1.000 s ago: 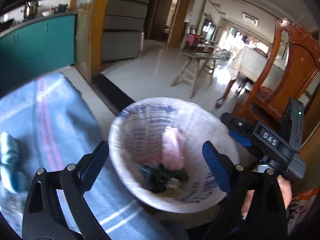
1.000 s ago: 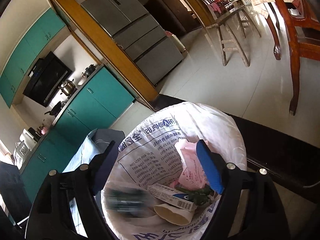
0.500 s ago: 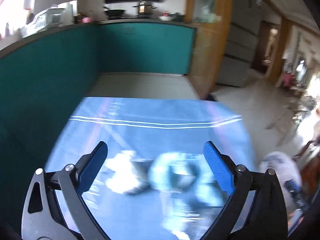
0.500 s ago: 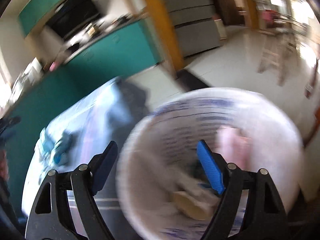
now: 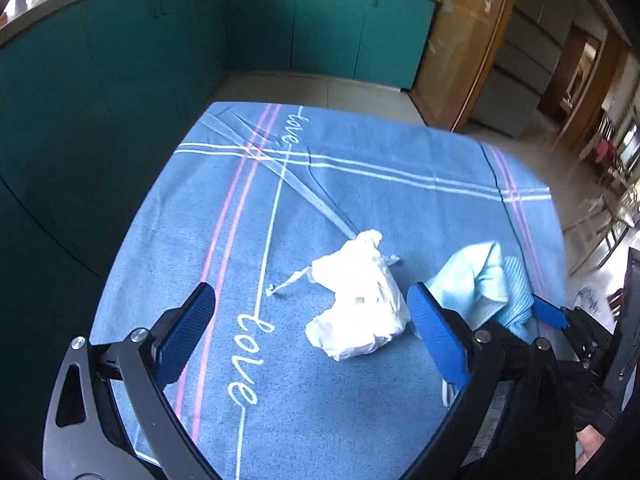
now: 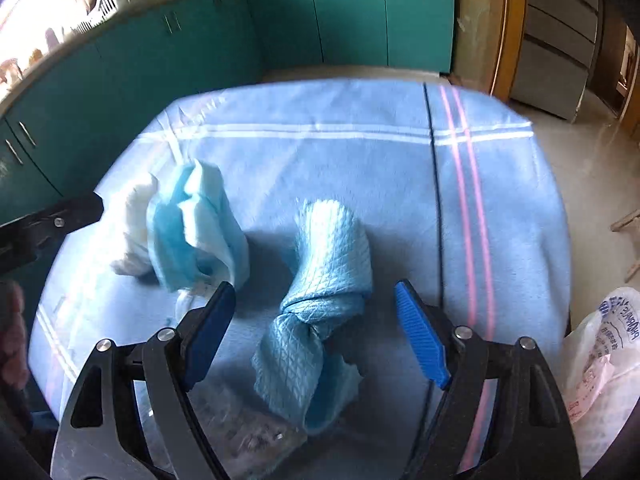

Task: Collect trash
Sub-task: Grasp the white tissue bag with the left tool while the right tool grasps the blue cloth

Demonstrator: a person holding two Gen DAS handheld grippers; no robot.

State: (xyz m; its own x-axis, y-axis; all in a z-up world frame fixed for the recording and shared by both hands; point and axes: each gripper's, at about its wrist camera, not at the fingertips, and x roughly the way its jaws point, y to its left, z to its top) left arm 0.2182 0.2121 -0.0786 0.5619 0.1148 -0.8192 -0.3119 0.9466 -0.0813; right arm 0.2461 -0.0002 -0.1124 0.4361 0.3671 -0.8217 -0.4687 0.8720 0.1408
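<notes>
A crumpled white tissue point(image 5: 360, 304) lies on the blue striped tablecloth point(image 5: 360, 184). My left gripper point(image 5: 312, 332) is open and empty, just above the cloth, with the tissue between its fingers nearer the right one. A light blue face mask point(image 5: 476, 280) lies right of the tissue; it also shows in the right wrist view point(image 6: 196, 224). A twisted blue quilted cloth point(image 6: 320, 292) lies between the fingers of my open, empty right gripper point(image 6: 316, 328). The white trash bag point(image 6: 600, 352) hangs at the table's right edge.
Teal kitchen cabinets point(image 5: 280, 24) run along the far side and left of the table. A grey fridge point(image 6: 560, 40) stands at the back right. A clear plastic wrapper point(image 6: 248, 440) lies under my right gripper. The right gripper's body point(image 5: 580, 344) sits close beside my left gripper.
Both grippers have swung from above the trash bag to the left, over the table. They now hover low over the tissue, mask and blue cloth. Both stayed open.
</notes>
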